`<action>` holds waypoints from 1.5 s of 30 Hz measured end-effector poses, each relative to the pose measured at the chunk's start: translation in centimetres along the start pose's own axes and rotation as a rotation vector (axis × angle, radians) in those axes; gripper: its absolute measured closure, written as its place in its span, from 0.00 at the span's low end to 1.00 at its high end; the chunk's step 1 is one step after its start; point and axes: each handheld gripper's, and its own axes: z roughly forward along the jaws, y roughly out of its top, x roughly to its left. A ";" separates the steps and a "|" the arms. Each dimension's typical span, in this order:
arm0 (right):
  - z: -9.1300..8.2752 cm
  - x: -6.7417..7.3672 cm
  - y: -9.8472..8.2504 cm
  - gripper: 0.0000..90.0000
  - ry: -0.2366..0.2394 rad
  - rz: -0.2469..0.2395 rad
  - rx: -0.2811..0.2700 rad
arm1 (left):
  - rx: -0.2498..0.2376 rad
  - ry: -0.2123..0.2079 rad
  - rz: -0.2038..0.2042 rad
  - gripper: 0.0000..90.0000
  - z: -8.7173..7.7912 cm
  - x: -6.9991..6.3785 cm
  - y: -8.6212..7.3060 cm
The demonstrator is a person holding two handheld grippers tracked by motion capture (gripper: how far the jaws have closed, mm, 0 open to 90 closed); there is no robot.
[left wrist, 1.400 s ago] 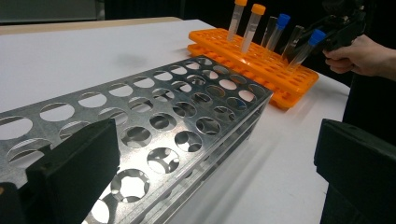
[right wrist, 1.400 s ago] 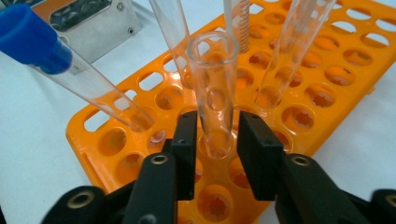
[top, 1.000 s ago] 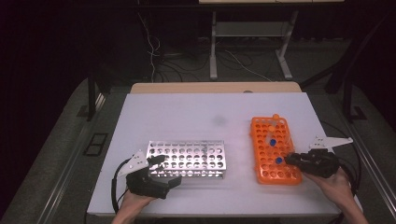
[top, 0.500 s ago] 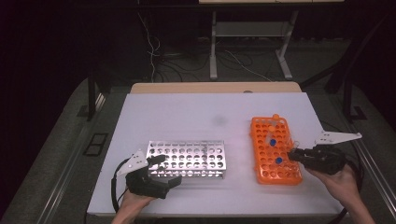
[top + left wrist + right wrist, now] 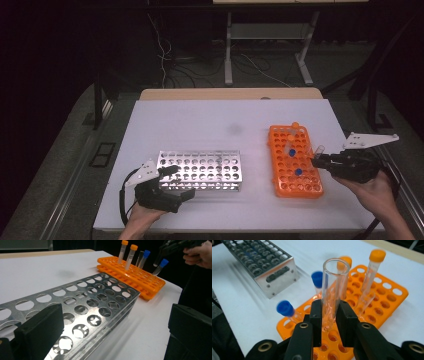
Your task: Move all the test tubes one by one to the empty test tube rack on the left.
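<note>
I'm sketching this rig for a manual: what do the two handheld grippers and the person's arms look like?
Both the left gripper and right gripper are black, blocky bodies, each topped by a grey three-cornered plate. A black cable loops from the left one. The right gripper's fingers are flat black blocks on arms with brass-ringed holes. The forearms show no sleeves.

The left gripper's own black jaws stand wide apart, one over the near end of the metal tube rack [image 5: 87, 307]. Beyond it lies the orange rack [image 5: 140, 277] — two orange-capped tubes [image 5: 126, 252] and two blue-capped ones [image 5: 160, 266] stand in it. At top right, the right gripper [image 5: 172, 246] holds an uncapped clear tube [image 5: 158, 260].
</note>
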 end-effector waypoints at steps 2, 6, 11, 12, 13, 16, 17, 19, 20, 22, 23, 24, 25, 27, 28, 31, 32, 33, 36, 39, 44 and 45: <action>-0.5 0.3 0.6 0.84 0.002 -0.009 -0.005 | 0.006 -0.002 0.003 0.00 0.0 -0.1 0.1; -1.4 1.0 1.9 0.84 0.004 -0.035 -0.014 | 0.012 -0.006 0.006 0.00 0.1 -0.2 0.3; -2.0 1.9 3.7 0.84 0.022 -0.059 -0.025 | 0.027 -0.013 0.016 0.00 0.1 -0.4 0.9; -2.1 2.1 4.1 0.84 0.024 -0.063 -0.025 | 0.027 -0.013 0.016 0.00 0.1 -0.4 0.9; -2.1 2.3 4.5 0.84 0.029 -0.070 -0.027 | 0.032 -0.015 0.018 0.00 0.2 -0.5 1.1; -2.0 3.0 5.5 0.84 0.052 -0.081 -0.027 | 0.044 -0.023 0.021 0.00 0.3 -0.5 1.4; -1.9 3.2 5.9 0.84 0.060 -0.088 -0.027 | 0.048 -0.024 0.019 0.00 0.3 -0.6 1.6; -1.6 3.7 6.4 0.84 0.071 -0.101 -0.026 | 0.051 -0.028 0.020 0.00 0.4 -0.6 1.9; -1.5 3.9 6.7 0.84 0.078 -0.102 -0.025 | 0.051 -0.032 0.019 0.00 0.4 -0.6 2.0; -1.2 4.4 7.2 0.84 0.093 -0.107 -0.024 | 0.053 -0.038 0.016 0.00 0.5 -0.6 2.4; -1.1 4.6 7.5 0.84 0.099 -0.114 -0.022 | 0.054 -0.043 0.016 0.00 0.6 -0.6 2.7; -0.9 4.8 7.7 0.84 0.104 -0.119 -0.018 | 0.055 -0.047 0.019 0.00 0.6 -0.6 3.0; -0.7 5.0 7.9 0.84 0.109 -0.121 -0.014 | 0.056 -0.052 0.020 0.00 0.7 -0.6 3.3; -0.3 5.3 8.4 0.84 0.121 -0.125 -0.014 | 0.056 -0.059 0.031 0.00 1.0 -0.8 3.9; -0.1 5.4 8.5 0.84 0.126 -0.127 -0.014 | 0.058 -0.063 0.036 0.00 1.1 -0.8 4.3; 0.6 5.9 9.0 0.84 0.143 -0.132 -0.005 | 0.060 -0.078 0.046 0.00 1.7 -1.0 5.2; 0.9 6.0 9.1 0.84 0.147 -0.133 -0.001 | 0.063 -0.085 0.049 0.00 1.8 -1.1 5.5; 1.1 6.1 9.2 0.84 0.153 -0.136 0.002 | 0.064 -0.089 0.050 0.00 2.0 -1.2 5.8; 1.8 6.4 9.4 0.84 0.170 -0.141 0.006 | 0.067 -0.105 0.062 0.00 2.6 -1.4 6.5; 2.5 6.7 9.6 0.84 0.182 -0.139 0.013 | 0.066 -0.117 0.070 0.01 3.1 -1.6 7.2; 3.7 7.3 9.8 0.84 0.204 -0.148 0.029 | 0.065 -0.138 0.080 0.03 4.0 -1.9 8.2; 3.9 7.5 9.8 0.84 0.209 -0.148 0.030 | 0.063 -0.141 0.078 0.03 4.1 -1.9 8.4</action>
